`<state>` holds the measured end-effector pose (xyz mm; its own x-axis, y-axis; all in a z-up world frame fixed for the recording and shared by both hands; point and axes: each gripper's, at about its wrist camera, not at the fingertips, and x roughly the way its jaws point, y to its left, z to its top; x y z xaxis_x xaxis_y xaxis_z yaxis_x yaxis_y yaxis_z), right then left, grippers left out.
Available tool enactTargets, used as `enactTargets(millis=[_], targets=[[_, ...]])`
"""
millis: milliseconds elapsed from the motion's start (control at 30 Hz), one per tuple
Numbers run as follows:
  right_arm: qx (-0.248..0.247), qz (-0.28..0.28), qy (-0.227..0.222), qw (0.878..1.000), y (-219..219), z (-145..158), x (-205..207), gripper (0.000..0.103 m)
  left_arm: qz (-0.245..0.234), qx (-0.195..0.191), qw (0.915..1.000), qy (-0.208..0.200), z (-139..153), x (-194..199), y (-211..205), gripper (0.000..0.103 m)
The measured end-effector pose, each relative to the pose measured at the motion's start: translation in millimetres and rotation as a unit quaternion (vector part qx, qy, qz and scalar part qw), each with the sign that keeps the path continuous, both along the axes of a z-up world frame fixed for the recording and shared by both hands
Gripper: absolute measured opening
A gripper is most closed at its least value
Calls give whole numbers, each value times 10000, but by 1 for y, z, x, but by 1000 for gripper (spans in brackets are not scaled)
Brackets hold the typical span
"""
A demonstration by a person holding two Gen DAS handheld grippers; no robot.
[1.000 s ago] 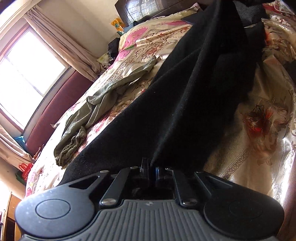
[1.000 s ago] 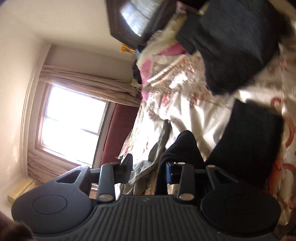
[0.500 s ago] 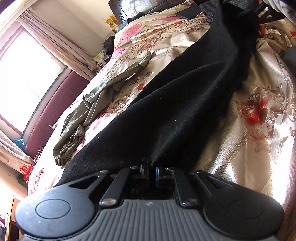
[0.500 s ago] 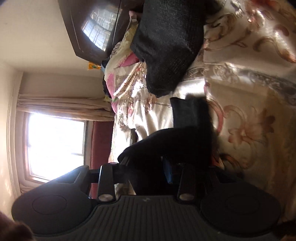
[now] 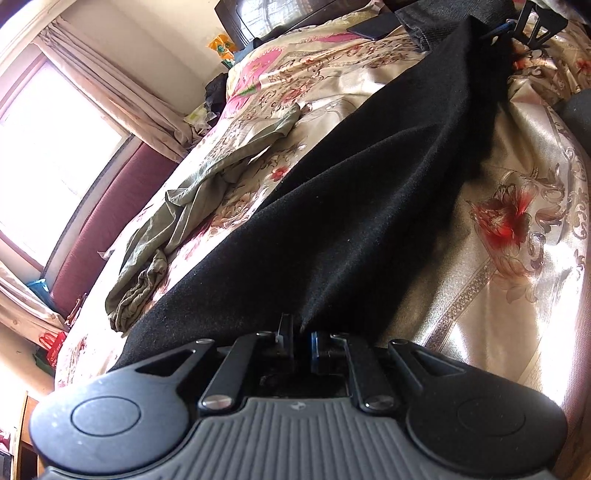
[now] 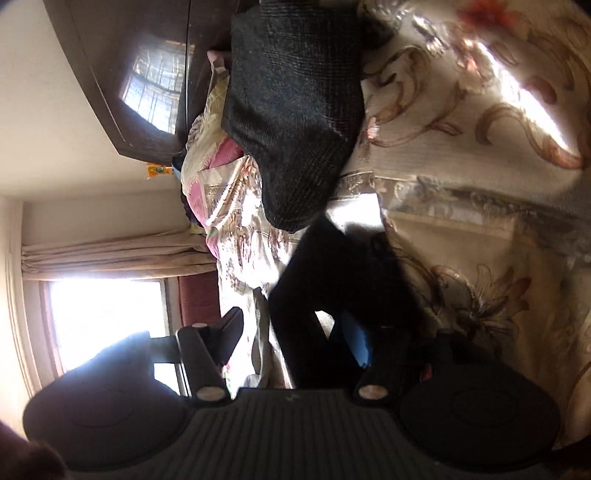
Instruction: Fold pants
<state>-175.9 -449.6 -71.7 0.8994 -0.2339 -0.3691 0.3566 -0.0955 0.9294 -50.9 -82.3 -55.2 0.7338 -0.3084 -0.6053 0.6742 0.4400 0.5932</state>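
On the bed, we see the black pants (image 5: 369,206) stretched long across the flowered bedspread (image 5: 517,229). Their near edge is pinched tight in the left gripper (image 5: 301,338); the far end runs out of our left view by the right gripper (image 5: 532,26). From the right wrist, the right gripper (image 6: 295,332) has just been opening; the cloth lies loose between its parted fingers, blurred and dark. A green garment (image 5: 192,221) lies crumpled beside. Window (image 5: 48,155) glare washes out the curtains (image 5: 122,96).
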Motion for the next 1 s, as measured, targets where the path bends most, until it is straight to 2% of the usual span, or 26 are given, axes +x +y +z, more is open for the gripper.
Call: enactTargets(millis=[67,133,200,300,333,400,433,467,500,600,633,667,733,767,833,900,1000], targets=[[-439,27,258,9987,-2,16,2,75,0,-22,10000,1,1,0,1,27],[-757,325,829,9931,-4,28,11,78,2,-50,10000,5,0,0,1,27],[-770,654,955,9903,-3,28,22,78,8,-67,10000,-4,-1,-1,2,27],[-842,786,1057,9877,-1,21,39,76,23,-86,10000,-16,-1,-2,2,27],[-933,864,1103,9857,-3,19,47,66,24,-89,10000,-13,0,-2,3,27],[-803,1009,1128,9852,-8,13,58,36,8,-79,10000,-18,1,-3,4,28],[-643,1061,1040,9868,-10,13,60,5,-5,-66,10000,-33,1,-3,4,28],[-666,1048,894,9882,-9,18,58,6,-9,-59,10000,-50,2,-4,4,30],[-948,1041,763,9871,-6,32,52,6,-8,-69,10000,-61,4,-5,5,31],[-1947,1162,390,9732,12,75,33,6,-57,-151,9999,-47,9,-9,8,31],[-2101,1183,269,9701,15,81,27,6,-81,-152,9998,-65,10,-10,8,31],[-2143,1162,333,9693,17,81,22,6,-106,-147,9998,-76,10,-11,8,31],[-2073,1185,728,9683,14,64,19,6,-122,-113,9998,-64,9,-11,9,31],[-1899,1277,969,9686,11,49,20,10,-113,-89,9999,-63,7,-11,9,31],[-1367,1551,1500,9668,8,16,24,10,-98,-65,9999,-61,7,-11,10,31],[-1360,1563,1431,9678,11,5,20,10,-84,-54,9999,-43,9,-12,12,31],[-1111,1281,1041,9800,2,6,18,14,-126,11,9999,-52,9,-12,10,32]])
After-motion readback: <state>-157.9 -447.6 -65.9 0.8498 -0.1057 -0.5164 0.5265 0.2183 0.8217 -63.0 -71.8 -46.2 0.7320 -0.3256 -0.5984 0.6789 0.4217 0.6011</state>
